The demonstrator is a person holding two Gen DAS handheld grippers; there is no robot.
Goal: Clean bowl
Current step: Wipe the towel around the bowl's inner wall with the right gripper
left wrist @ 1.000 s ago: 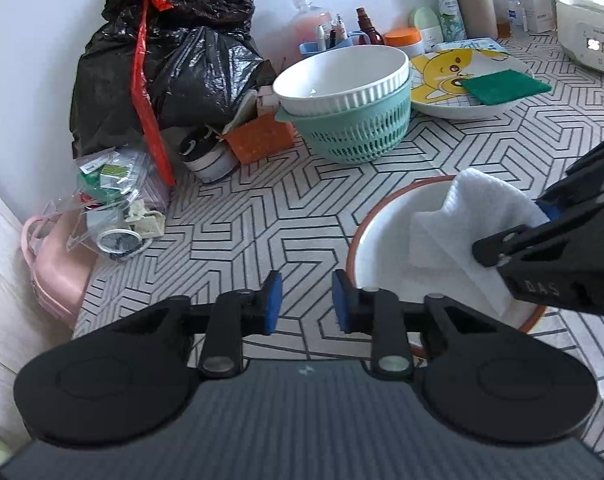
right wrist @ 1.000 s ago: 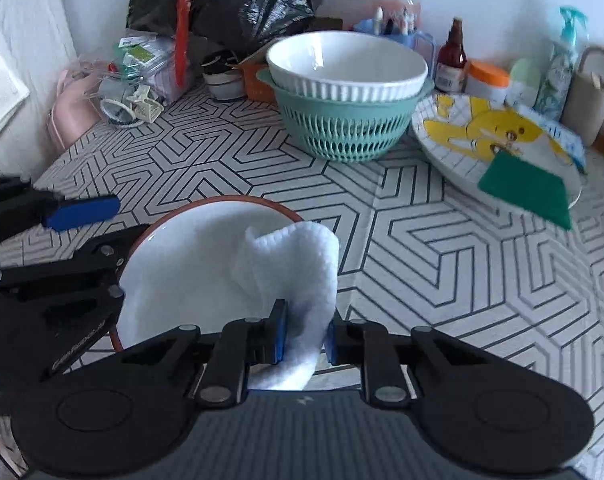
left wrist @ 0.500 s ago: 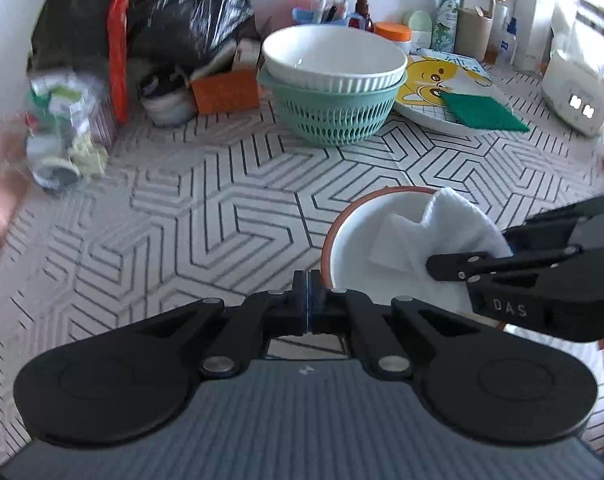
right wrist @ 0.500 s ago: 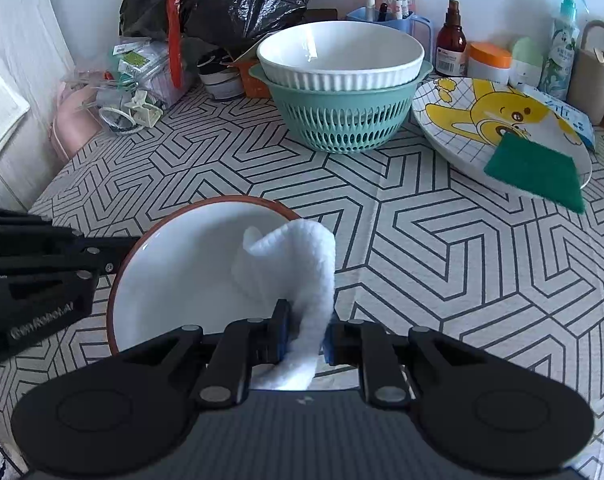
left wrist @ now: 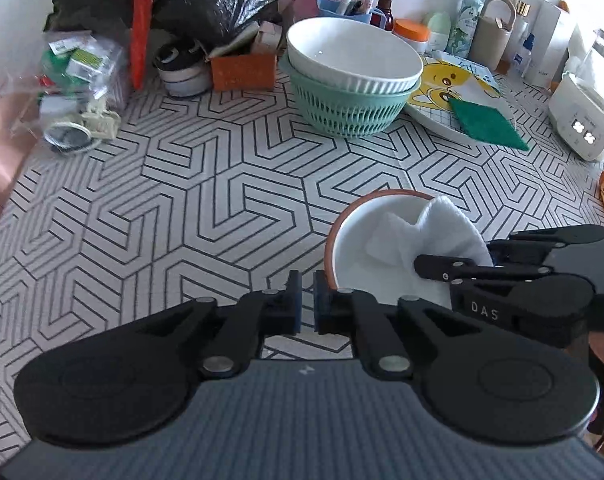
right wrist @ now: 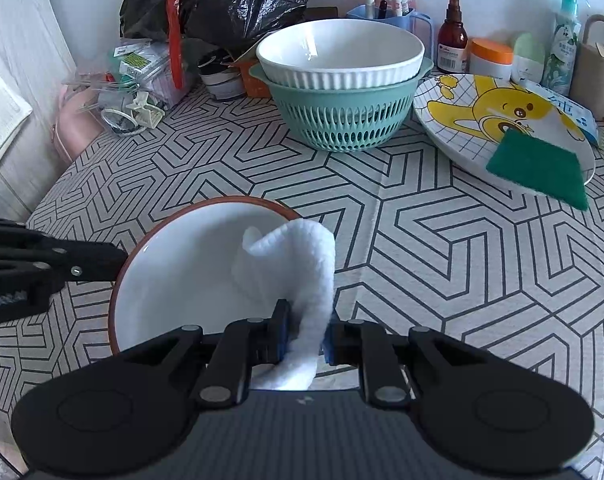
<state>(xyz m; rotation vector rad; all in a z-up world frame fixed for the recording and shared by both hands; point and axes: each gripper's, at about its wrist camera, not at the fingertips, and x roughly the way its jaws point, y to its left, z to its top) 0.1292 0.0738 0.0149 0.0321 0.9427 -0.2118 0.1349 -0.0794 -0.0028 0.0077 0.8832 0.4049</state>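
Note:
A white bowl with a brown-red rim [left wrist: 354, 248] [right wrist: 181, 272] stands on the patterned tablecloth. My right gripper [right wrist: 306, 332] [left wrist: 454, 256] is shut on a white cloth [right wrist: 302, 264] [left wrist: 442, 232], which hangs into the bowl along its right side. My left gripper [left wrist: 306, 300] hovers just outside the bowl's left rim, pointing down at the cloth-covered table. Its jaws are opening: a narrow slit shows between the blue pads, with nothing in it. In the right wrist view its black fingers [right wrist: 73, 268] end at the bowl's left edge; whether they touch it I cannot tell.
Behind the bowl a teal colander [left wrist: 342, 108] holds a white ribbed bowl [left wrist: 354, 60]. To its right a cartoon plate [right wrist: 482, 120] carries a green scouring pad [right wrist: 542, 168]. A black bin bag [left wrist: 205, 0], bottles and a white appliance [left wrist: 582, 128] line the back.
The left gripper's jaws closed fully, then parted to a slit. It rolled and shifted, so the bowl sits further right in its view. The right gripper kept still, holding the cloth.

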